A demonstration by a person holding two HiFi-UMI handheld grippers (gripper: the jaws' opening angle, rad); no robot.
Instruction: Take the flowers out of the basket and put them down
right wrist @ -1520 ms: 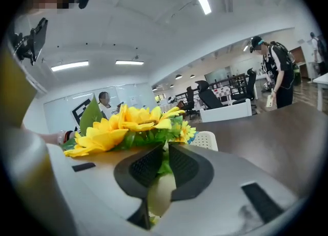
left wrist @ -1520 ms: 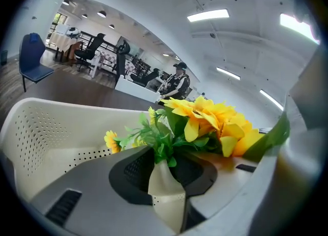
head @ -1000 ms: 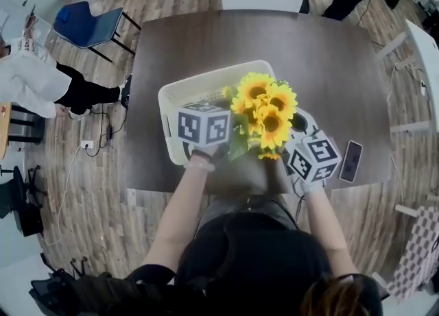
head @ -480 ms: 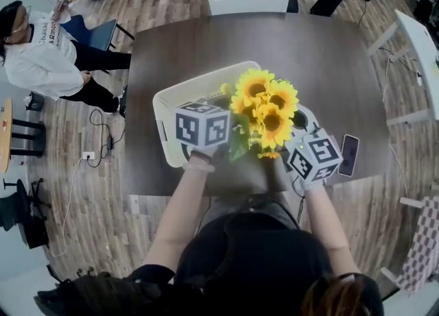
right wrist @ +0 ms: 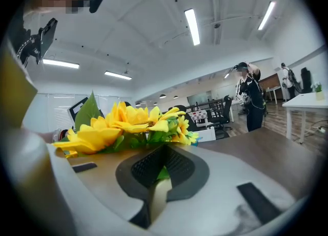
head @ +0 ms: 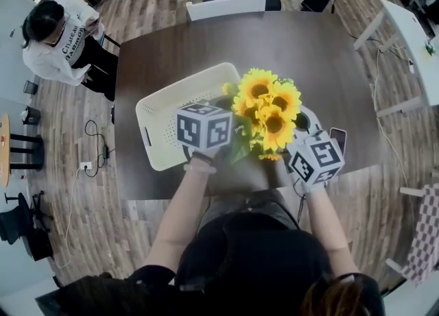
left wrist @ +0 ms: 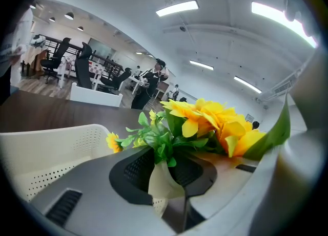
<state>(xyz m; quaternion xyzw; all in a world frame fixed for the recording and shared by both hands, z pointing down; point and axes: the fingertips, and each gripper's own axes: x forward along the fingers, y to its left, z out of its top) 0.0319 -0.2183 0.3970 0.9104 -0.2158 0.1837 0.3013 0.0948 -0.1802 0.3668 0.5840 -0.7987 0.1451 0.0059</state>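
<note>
A dark brown wooden desk (head: 329, 54) fills the middle of the head view, with a white chair (head: 226, 6) at its far edge. On its left half lies a cream perforated plastic basket (head: 161, 112), long side slanting up to the right.

At the basket's right end, a bunch of yellow artificial sunflowers with green leaves (head: 267, 105) is held up off the desk, near its front edge. The bunch sits between the 2 tongs. The left tongs (left wrist: 166, 171) come in from its left and the right tongs (right wrist: 159, 176) from its right, their marker cubes flanking it in the head view.

In each gripper view the dark ribbed pads are closed on a pale cream wrap around the stems, with leaves and blooms rising just beyond the tips. So both tongs are clamped on the bunch low down.

The bunch's long axis runs from the gripped stems up and away from the person. About 4 open blooms face upward toward the head camera.

A dark phone (head: 337, 138) lies flat on the desk just beyond the right tongs.

A person in a white shirt (head: 58, 47) stands off the desk's far left corner. The lettering on the shirt is too small to read surely. The cubes carry black-and-white square markers only.
</note>
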